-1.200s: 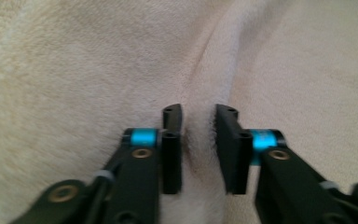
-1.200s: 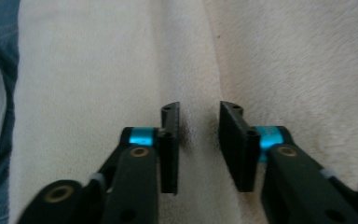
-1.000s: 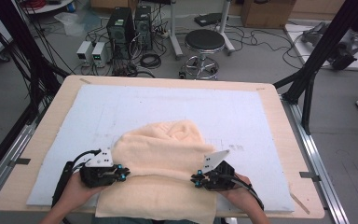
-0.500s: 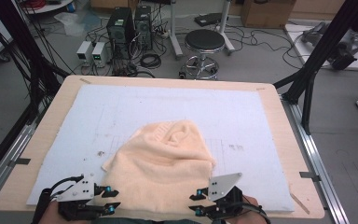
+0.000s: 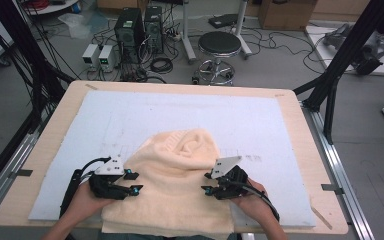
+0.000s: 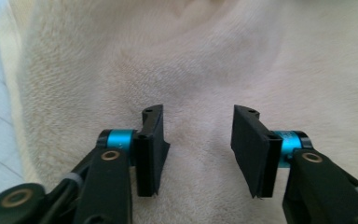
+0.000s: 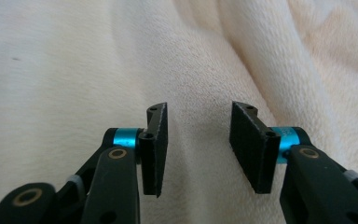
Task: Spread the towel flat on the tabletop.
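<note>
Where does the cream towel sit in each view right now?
High view: towel at near-centre of the mat, between both claws.
Left gripper view: towel under and beyond the open jaws.
Right gripper view: towel likewise.
Shared landmark: its raised fold.

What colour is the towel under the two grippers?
Pale cream-yellow, plain, no pattern; the towel shows best in the high view.

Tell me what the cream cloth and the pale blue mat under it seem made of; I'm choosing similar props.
The cream cloth looks like soft terry or fleece: matte, fuzzy pile, rounded folds. The pale blue mat looks like thin foam or felt sheet, matte and flat; which one is hard to tell.
</note>
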`<action>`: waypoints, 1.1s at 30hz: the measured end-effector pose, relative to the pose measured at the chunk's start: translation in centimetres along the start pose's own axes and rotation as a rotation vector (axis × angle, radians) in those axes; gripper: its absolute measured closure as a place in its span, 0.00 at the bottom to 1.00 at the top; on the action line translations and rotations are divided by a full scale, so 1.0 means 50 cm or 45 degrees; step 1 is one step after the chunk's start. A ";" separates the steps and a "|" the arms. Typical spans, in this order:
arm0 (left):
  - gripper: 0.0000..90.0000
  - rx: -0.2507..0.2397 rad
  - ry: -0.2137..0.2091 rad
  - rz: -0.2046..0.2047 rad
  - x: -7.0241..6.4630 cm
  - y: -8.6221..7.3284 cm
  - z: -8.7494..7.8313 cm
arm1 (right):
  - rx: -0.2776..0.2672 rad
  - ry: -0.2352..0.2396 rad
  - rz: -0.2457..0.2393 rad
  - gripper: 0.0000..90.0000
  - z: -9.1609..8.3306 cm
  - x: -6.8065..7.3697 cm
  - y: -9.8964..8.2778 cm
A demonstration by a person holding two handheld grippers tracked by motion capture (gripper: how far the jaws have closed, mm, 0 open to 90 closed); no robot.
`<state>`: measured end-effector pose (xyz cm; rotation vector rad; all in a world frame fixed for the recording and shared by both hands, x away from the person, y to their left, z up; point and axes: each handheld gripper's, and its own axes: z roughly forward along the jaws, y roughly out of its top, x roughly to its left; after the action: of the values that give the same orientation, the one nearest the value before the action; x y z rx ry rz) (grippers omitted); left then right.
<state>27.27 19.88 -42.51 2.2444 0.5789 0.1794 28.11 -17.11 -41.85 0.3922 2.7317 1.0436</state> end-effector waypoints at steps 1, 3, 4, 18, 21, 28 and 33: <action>0.64 0.021 -0.005 -0.008 0.001 -0.002 0.009 | 0.008 0.020 0.024 0.65 0.006 -0.005 -0.004; 0.74 0.022 0.021 0.003 -0.002 -0.006 0.015 | 0.050 0.001 0.009 0.74 0.020 -0.009 -0.010; 0.79 0.022 0.018 -0.007 -0.003 -0.006 0.014 | 0.042 -0.014 -0.004 0.81 0.019 -0.007 -0.011; 0.94 0.030 -0.102 0.055 -0.068 -0.030 -0.023 | 0.031 0.192 -0.038 0.94 -0.022 0.050 -0.031; 0.93 0.019 -0.085 0.044 -0.066 -0.030 -0.026 | 0.008 0.186 -0.027 0.84 -0.029 0.054 -0.027; 0.86 0.067 -0.073 0.032 -0.058 -0.029 -0.005 | 0.036 0.127 -0.027 0.77 -0.005 0.048 -0.026; 0.93 0.061 -0.108 0.036 -0.076 -0.033 -0.015 | 0.042 0.175 -0.053 0.95 -0.011 0.061 -0.029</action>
<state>23.07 19.58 -43.04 2.2952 0.5109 0.0855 24.85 -17.53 -42.68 0.2770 2.8677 1.0532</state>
